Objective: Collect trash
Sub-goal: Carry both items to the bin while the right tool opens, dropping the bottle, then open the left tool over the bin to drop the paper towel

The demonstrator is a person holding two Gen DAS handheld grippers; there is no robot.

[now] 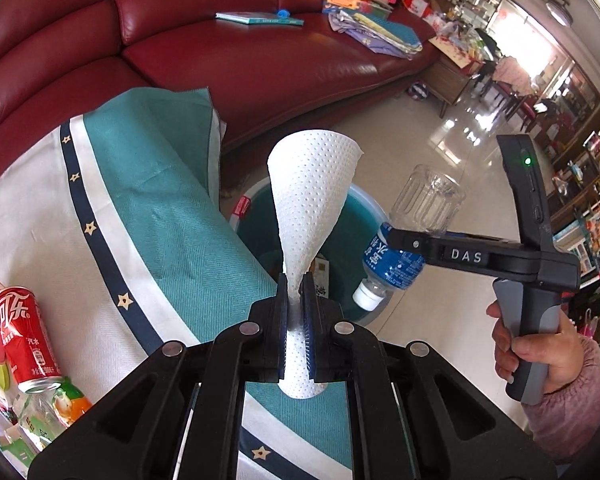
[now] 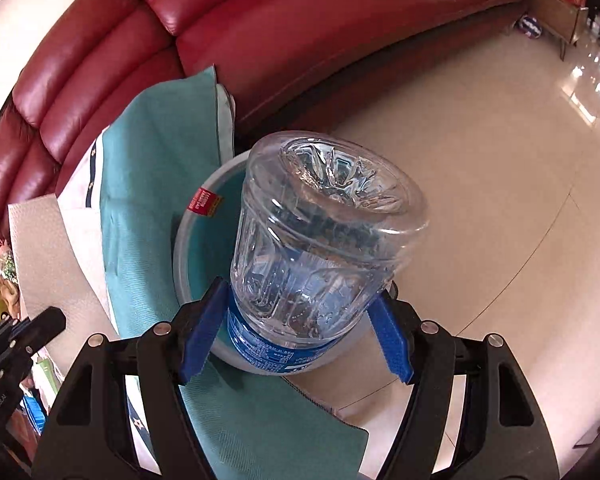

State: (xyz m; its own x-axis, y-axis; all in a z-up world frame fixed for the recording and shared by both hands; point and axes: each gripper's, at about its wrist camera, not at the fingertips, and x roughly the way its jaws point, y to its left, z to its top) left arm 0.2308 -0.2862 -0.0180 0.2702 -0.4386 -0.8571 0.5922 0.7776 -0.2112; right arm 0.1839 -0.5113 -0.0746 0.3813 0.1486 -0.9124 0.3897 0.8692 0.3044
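Note:
My left gripper (image 1: pixel 296 300) is shut on a white dotted paper towel (image 1: pixel 312 188), which fans upward over the teal bin (image 1: pixel 350 216) on the floor. My right gripper (image 2: pixel 296 328) is shut on a clear plastic water bottle (image 2: pixel 320 240) with a blue label, held cap down and tilted over the same bin (image 2: pixel 204 240). In the left wrist view the bottle (image 1: pixel 412 232) and the right gripper (image 1: pixel 404 246) hang just right of the towel. The left gripper's finger (image 2: pixel 40 326) shows at the right wrist view's left edge.
A table with a teal and white cloth (image 1: pixel 148 216) stands left of the bin. A red cola can (image 1: pixel 26 332), a drink bottle (image 1: pixel 66 404) and other packaging lie at its left edge. A red leather sofa (image 1: pixel 228 52) is behind. Glossy tile floor (image 2: pixel 500 184) lies right.

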